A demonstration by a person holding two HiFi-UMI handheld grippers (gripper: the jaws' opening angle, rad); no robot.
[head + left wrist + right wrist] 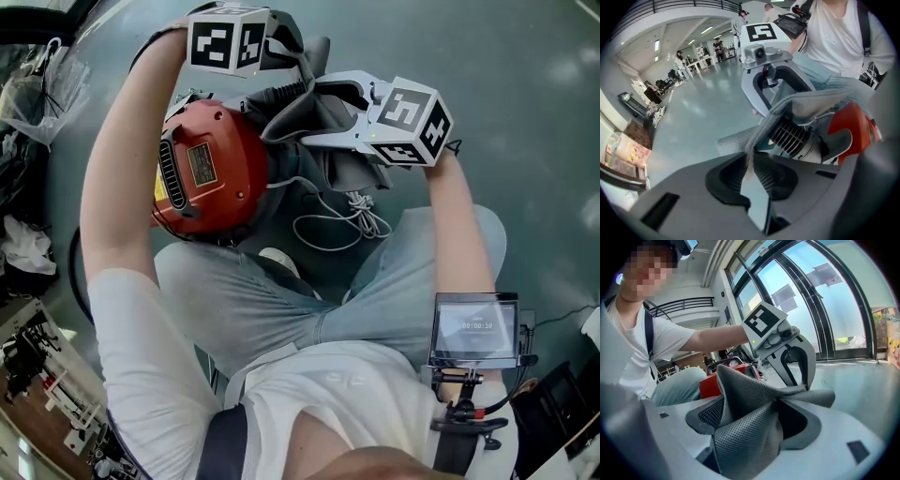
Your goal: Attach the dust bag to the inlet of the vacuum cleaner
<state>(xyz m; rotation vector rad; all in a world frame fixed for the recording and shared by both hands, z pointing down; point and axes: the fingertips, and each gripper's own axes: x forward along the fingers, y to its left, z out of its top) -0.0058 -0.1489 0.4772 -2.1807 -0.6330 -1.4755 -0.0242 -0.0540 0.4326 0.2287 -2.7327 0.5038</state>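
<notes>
The red vacuum cleaner rests against the person's knees, its black vent grille facing my left gripper. Beside it hangs the grey mesh dust bag, stretched between both grippers. My left gripper points steeply down, and its tips pinch a thin edge of the bag; the right gripper view shows this pinch. My right gripper comes in from the right, shut on a bunched fold of the bag. The vacuum's inlet is hidden behind the fabric.
A white power cord lies coiled on the grey floor between the person's legs. A small screen hangs at the person's waist. Bags and clutter sit at the left edge. Tables and people are far off.
</notes>
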